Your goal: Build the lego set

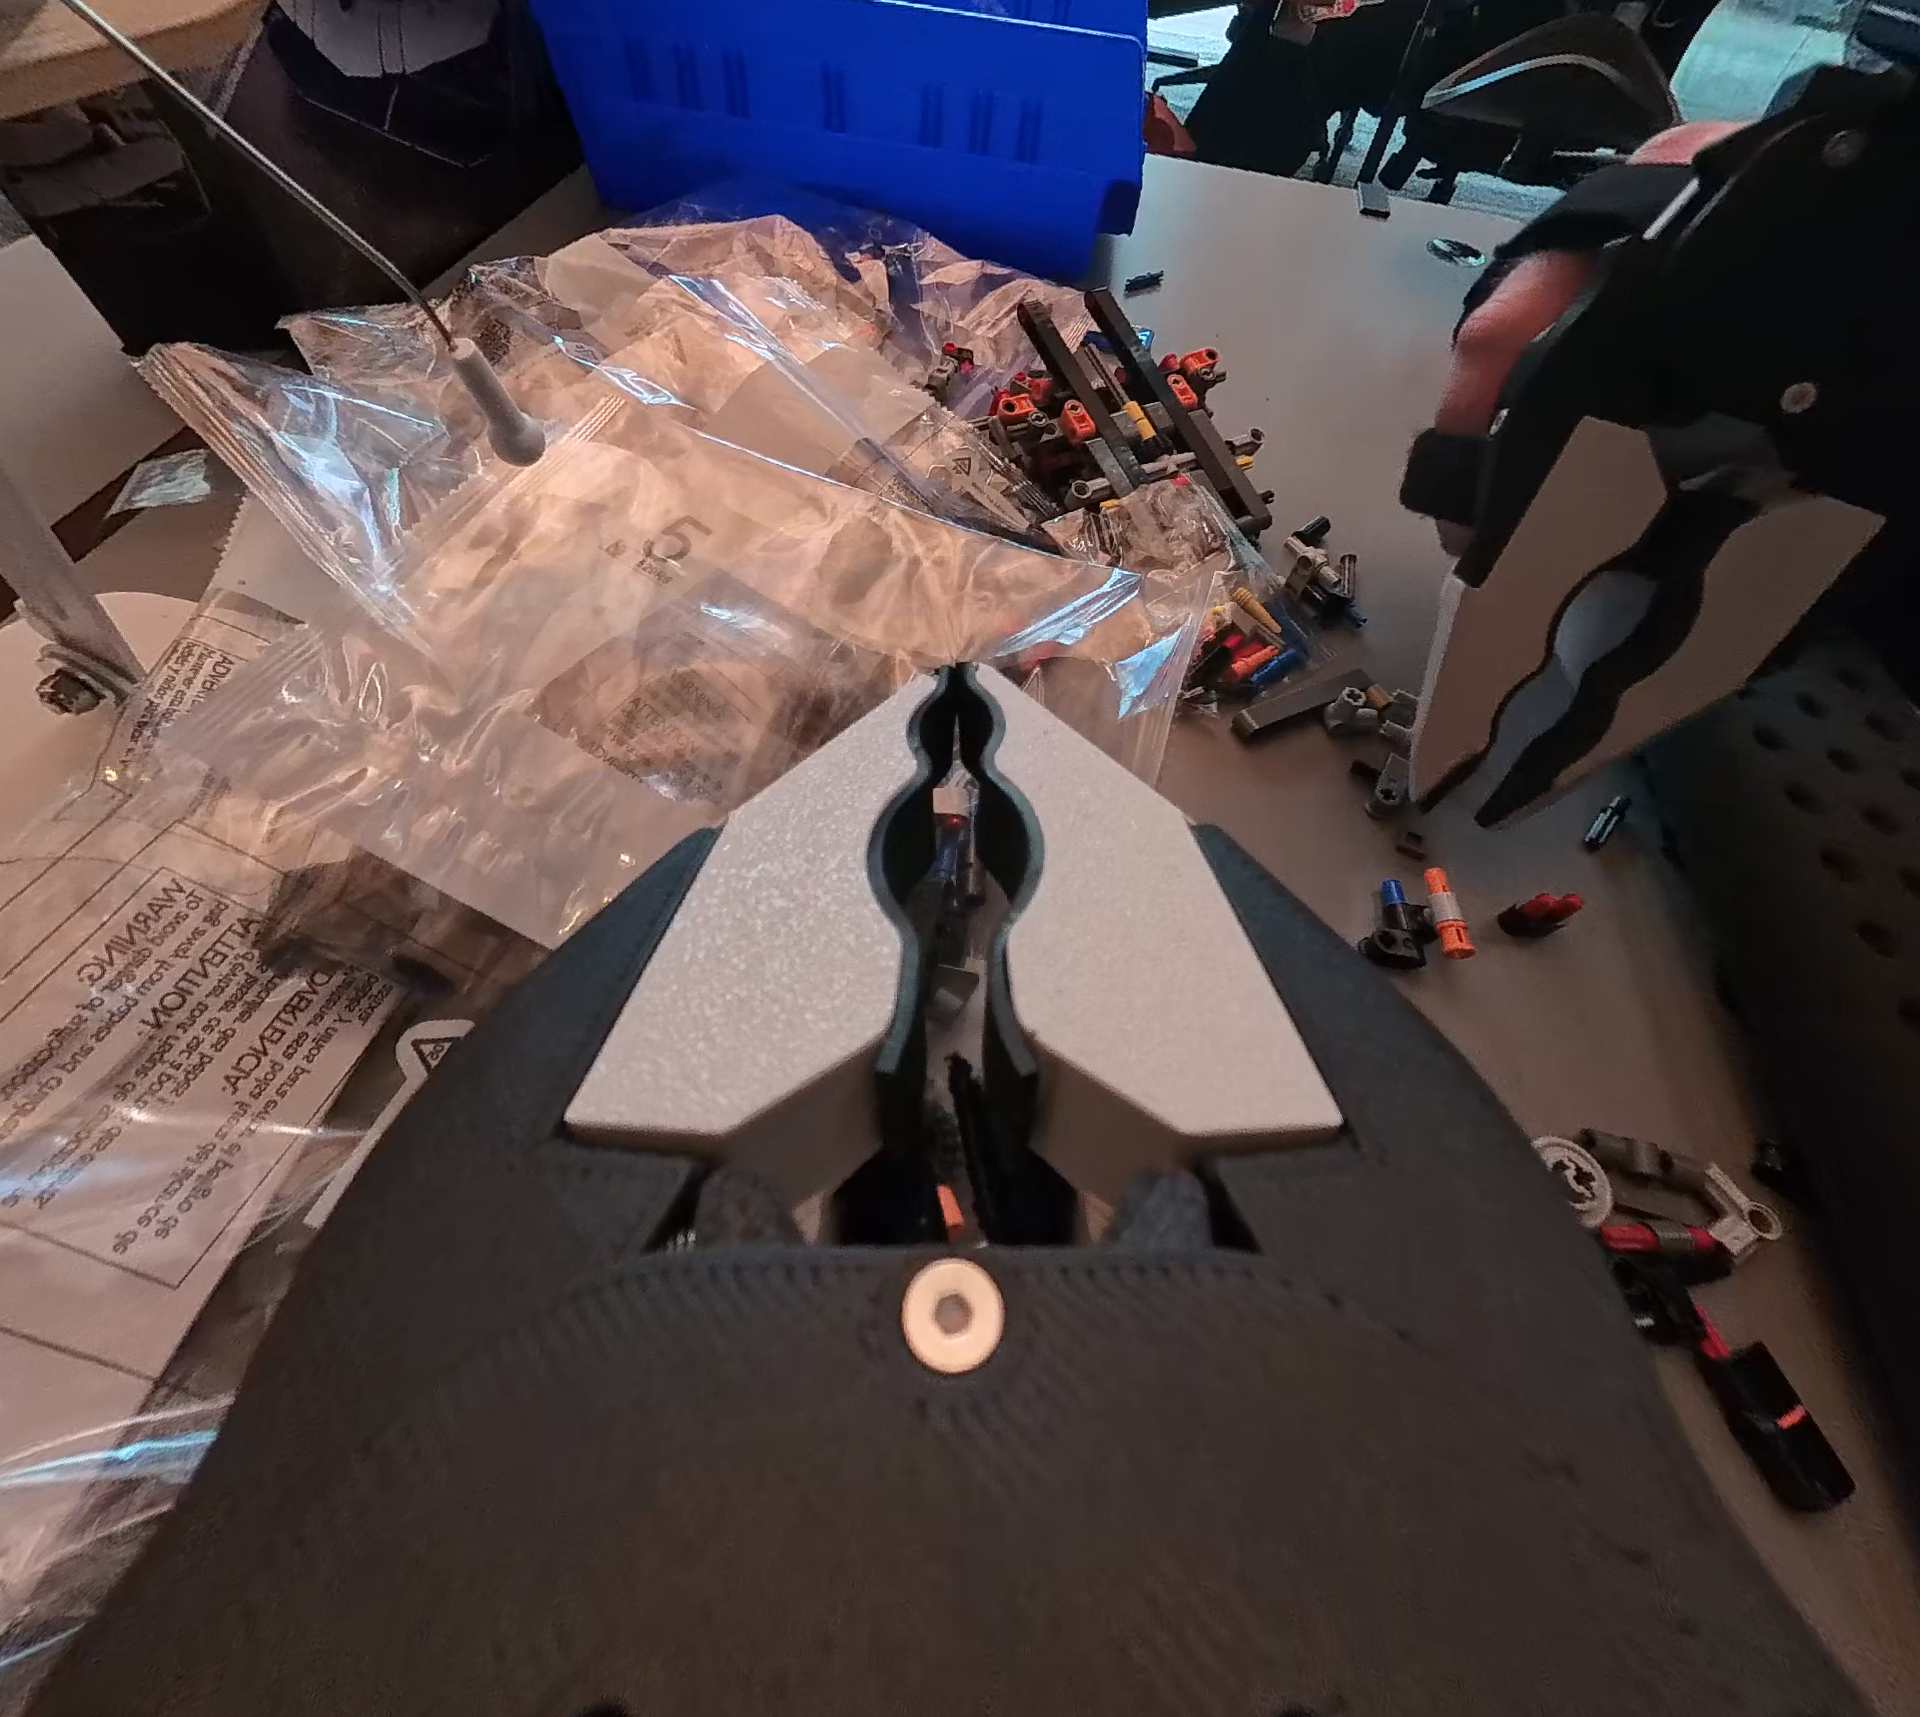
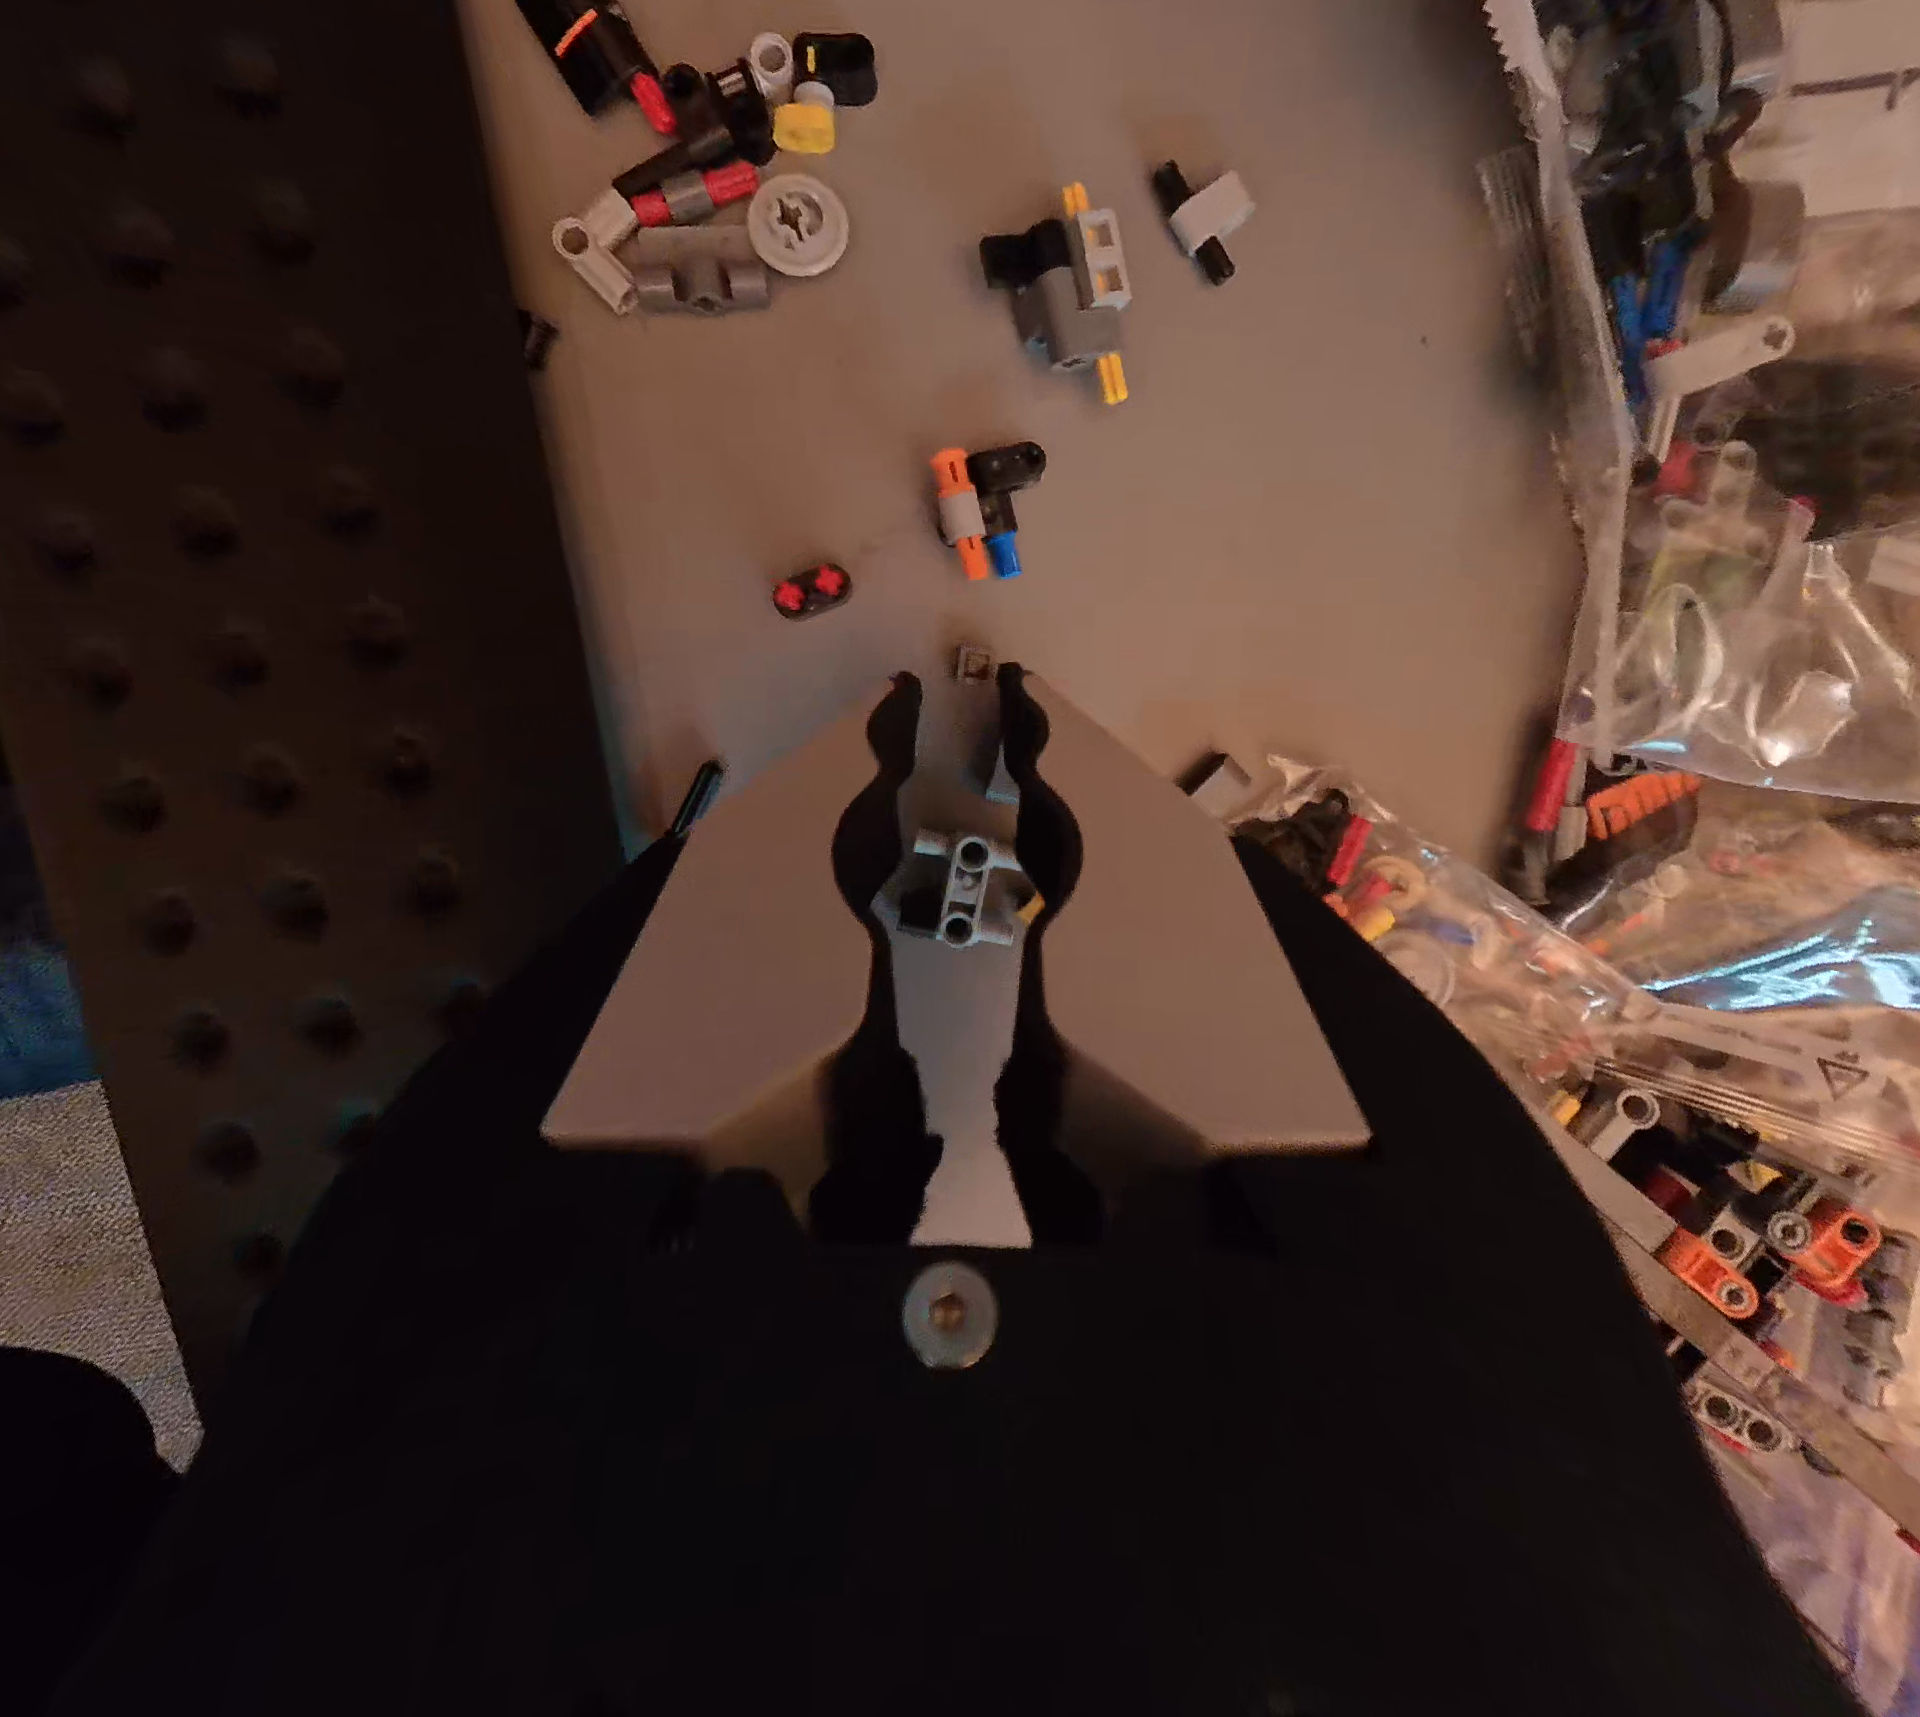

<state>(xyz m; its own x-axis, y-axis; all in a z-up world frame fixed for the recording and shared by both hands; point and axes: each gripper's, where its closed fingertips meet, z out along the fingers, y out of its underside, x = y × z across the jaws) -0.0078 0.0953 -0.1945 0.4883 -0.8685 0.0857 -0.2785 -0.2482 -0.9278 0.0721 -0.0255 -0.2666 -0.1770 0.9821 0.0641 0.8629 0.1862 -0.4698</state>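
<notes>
1. The left claw (image 1: 958, 678) is pinching a corner of a clear plastic bag (image 1: 727, 462) between tips pressed together, probably lifting or steadying it so the parts inside can be reached.
2. The right claw (image 2: 956, 680) is hanging spread above the bench (image 2: 1299, 57), its tips just short of a tiny grey piece (image 2: 972, 661) and holding nothing; to my eye it is lining up a pick.
3. A light grey connector block (image 2: 961, 898) is lying on the bench below the right claw's gap, apparently not gripped.
4. The lego set is lying mostly unbuilt: a dark beam frame with orange and red connectors (image 1: 1132, 420) is sitting beyond the bag, in front of the blue bin (image 1: 852, 78).
5. Small sub-assemblies are sitting apart beyond the tiny grey piece: an orange-and-blue pin cluster (image 2: 982, 509) and a grey block with yellow axles (image 2: 1070, 285).
</notes>
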